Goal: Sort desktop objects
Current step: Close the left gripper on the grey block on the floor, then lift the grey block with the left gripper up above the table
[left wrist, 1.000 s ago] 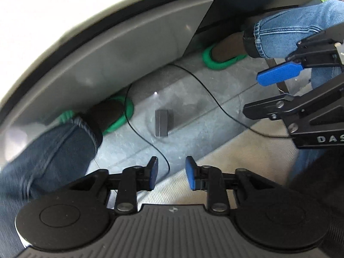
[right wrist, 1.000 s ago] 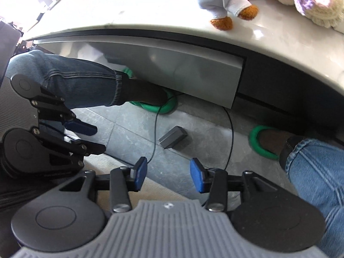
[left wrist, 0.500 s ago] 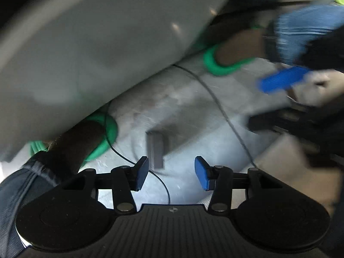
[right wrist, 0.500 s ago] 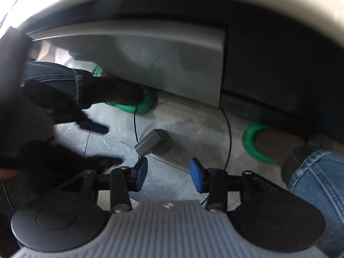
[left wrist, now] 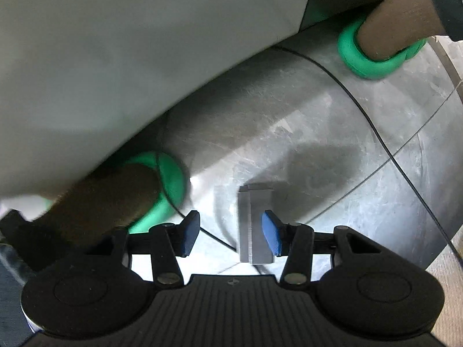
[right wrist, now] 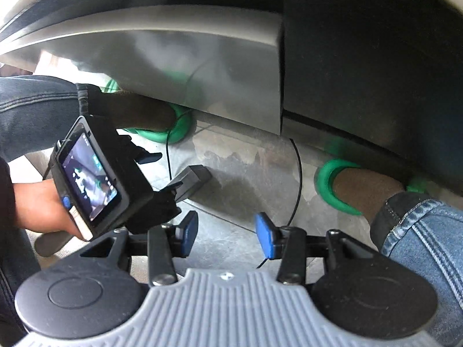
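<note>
Down at floor level, the left gripper (left wrist: pixel 230 232) points straight at the tiles with its jaws standing apart; a small grey block (left wrist: pixel 254 222) lies between them, close against the pad at 3 o'clock, and whether that pad already touches it cannot be told, while the other pad is clearly off it. The right gripper (right wrist: pixel 227 234) hangs nearby, half open and holding nothing. In its view the left gripper's body with its lit screen (right wrist: pixel 89 179) sits at 9 o'clock, the block (right wrist: pixel 192 180) just past it on the floor (right wrist: pixel 260 167). A thin black cable (left wrist: pixel 376 133) runs across the tiles beyond the block. Farther off, at 11 and 1 o'clock in the left view, are the person's feet in green slippers (left wrist: pixel 373 63), under the desk's grey panel (right wrist: pixel 202 66). As a judgement, the sorting is hardly advanced here: the block looks set to be picked up from the floor, and closing, lifting and placing remain. No brand or writing can be read.
</note>
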